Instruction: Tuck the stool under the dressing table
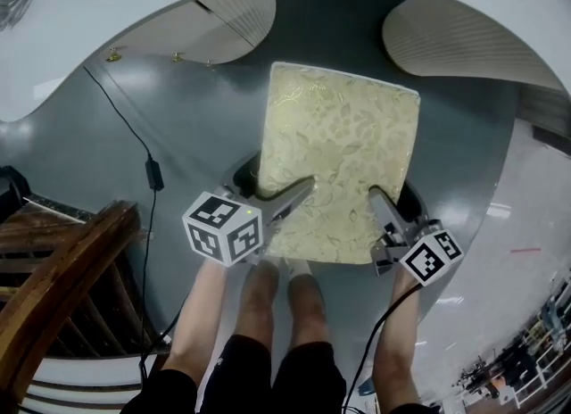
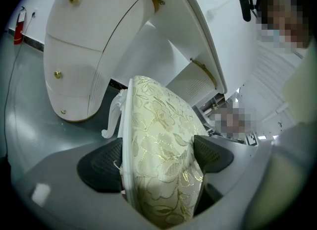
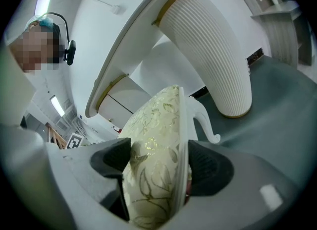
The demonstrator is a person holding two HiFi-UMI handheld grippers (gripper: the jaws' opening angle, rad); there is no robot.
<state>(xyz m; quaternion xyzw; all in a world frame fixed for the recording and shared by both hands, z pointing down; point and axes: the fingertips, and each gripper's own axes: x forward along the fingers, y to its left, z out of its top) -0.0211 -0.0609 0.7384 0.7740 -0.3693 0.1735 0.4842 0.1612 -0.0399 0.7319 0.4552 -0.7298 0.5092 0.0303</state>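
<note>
Grey floor: left gripper, right gripper both clamping stool near edge; dressing table gap lying straight ahead.

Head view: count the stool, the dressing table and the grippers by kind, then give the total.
stool: 1
dressing table: 1
grippers: 2, the left gripper and the right gripper, each clamped on the stool
Total: 4

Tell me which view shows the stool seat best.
Head view: the whole stool seat lies in sight from above. The left and right gripper views show it only edge-on and foreshortened, clamped between the jaws.
</note>
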